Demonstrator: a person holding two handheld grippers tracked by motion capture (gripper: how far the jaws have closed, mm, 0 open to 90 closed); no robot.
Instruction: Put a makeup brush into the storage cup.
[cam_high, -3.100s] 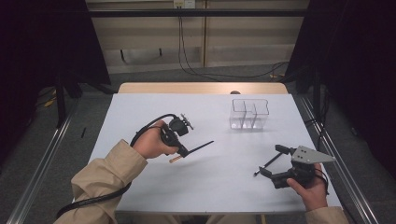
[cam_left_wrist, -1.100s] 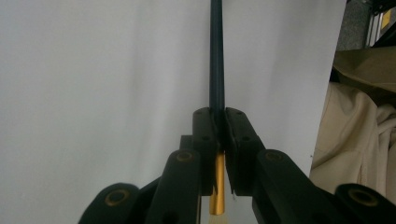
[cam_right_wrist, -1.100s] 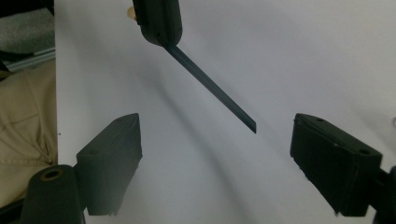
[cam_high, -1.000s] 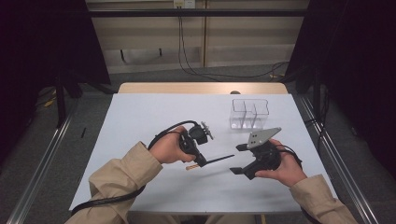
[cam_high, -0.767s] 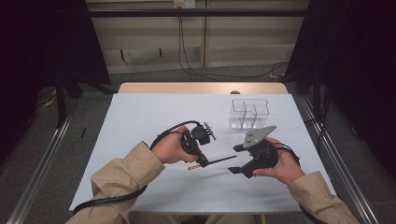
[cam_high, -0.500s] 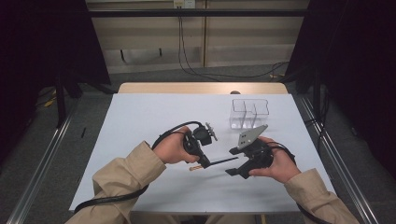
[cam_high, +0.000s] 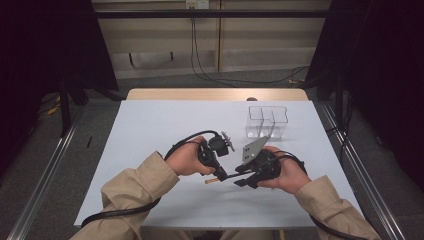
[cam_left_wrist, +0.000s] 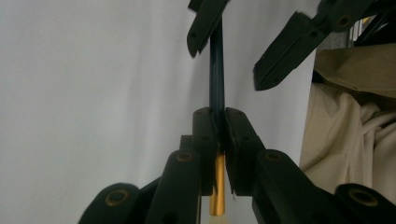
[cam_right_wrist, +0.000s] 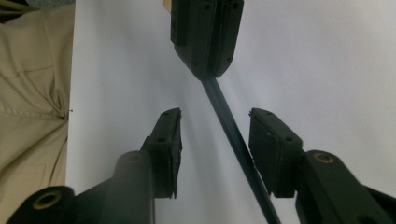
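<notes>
My left gripper (cam_high: 223, 175) is shut on a thin stick (cam_high: 229, 178) with a dark blue shaft and a golden, wood-tipped rear end, held just above the white table (cam_high: 150, 130). In the left gripper view the pads of the left gripper (cam_left_wrist: 219, 116) clamp the stick (cam_left_wrist: 216, 70) near its middle. My right gripper (cam_high: 241, 180) faces it from the right, and its jaws have just been closing around the free dark end. In the right gripper view the stick (cam_right_wrist: 236, 140) runs between the jaws of the right gripper (cam_right_wrist: 215, 114), nearer the right pad, with gaps on both sides.
A clear plastic box (cam_high: 267, 121) with compartments stands at the back right of the table. Beige sleeves (cam_high: 135, 185) come in from the bottom edge. A black cable (cam_high: 120, 212) trails from the left gripper over the table's front edge.
The right hand has moved left toward the left gripper, and its jaws now straddle the stick's dark end and stand narrower. The left hand has kept still for the last second.
</notes>
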